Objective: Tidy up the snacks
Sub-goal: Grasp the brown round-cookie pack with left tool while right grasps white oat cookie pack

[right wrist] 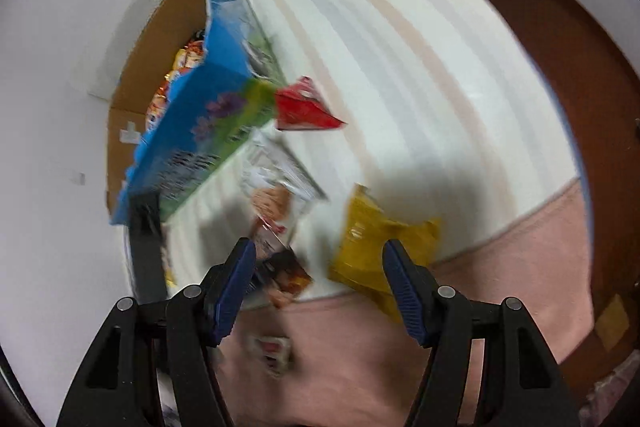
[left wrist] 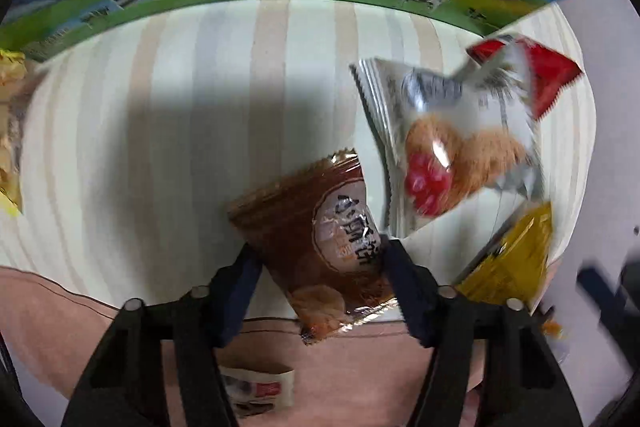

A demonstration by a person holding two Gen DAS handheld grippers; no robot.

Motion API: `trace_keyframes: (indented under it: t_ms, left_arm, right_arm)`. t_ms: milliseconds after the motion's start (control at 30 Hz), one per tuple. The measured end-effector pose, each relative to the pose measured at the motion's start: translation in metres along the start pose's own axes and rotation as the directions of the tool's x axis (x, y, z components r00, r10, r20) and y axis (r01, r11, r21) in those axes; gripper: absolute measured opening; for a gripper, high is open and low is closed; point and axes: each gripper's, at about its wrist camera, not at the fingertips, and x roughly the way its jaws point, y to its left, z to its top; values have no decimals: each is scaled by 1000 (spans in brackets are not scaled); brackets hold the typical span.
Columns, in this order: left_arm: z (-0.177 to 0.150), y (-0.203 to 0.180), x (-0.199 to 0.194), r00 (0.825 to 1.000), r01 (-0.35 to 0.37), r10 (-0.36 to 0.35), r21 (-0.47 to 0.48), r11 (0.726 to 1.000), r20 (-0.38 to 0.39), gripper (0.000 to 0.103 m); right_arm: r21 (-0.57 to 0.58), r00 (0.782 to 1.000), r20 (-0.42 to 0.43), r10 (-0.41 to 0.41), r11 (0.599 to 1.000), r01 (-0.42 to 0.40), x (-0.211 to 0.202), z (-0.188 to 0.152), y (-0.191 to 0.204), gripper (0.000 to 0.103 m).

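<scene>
Left tongs (left wrist: 320, 247) clamp the brown snack packet (left wrist: 316, 247), long axis running away from them; right tongs (right wrist: 318, 255) unclenched, yellow packet (right wrist: 376, 247) just ahead near the bed's (right wrist: 420, 67) pink edge.

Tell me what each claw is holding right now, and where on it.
Left claw: closed on the brown snack packet, across its lower half. Right claw: nothing held; the yellow packet lies by one finger.

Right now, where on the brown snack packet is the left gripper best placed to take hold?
Across the middle of the brown snack packet, coming down from above with one finger on each long edge. It lies flat on the striped cloth, tilted, and the left gripper already straddles it. The crimped ends look thin and slippery.
</scene>
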Motion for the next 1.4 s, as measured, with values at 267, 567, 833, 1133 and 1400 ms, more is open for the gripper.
trace_keyframes:
  t_ms: [267, 567, 833, 1133, 1400]
  left_arm:
    - [-18, 64, -15, 993, -108, 111, -89, 990, 33, 58]
    - [-22, 86, -21, 993, -103, 110, -145, 984, 44, 59]
    - [-32, 85, -11, 991, -116, 118, -43, 992, 66, 59]
    - [-49, 117, 4, 997, 73, -71, -215, 974, 15, 74]
    - [-63, 127, 3, 996, 80, -62, -304, 949, 70, 57]
  right_arm:
    - [214, 998, -47, 29, 977, -18, 66, 21, 24, 69]
    - [59, 987, -18, -159, 985, 160, 107, 26, 63, 60]
    - [-509, 930, -100, -353, 822, 257, 122, -31, 111, 58]
    - [-350, 959, -144, -246, 919, 183, 106, -52, 93, 79]
    - [-282, 963, -119, -241, 938, 200, 99, -59, 51, 79]
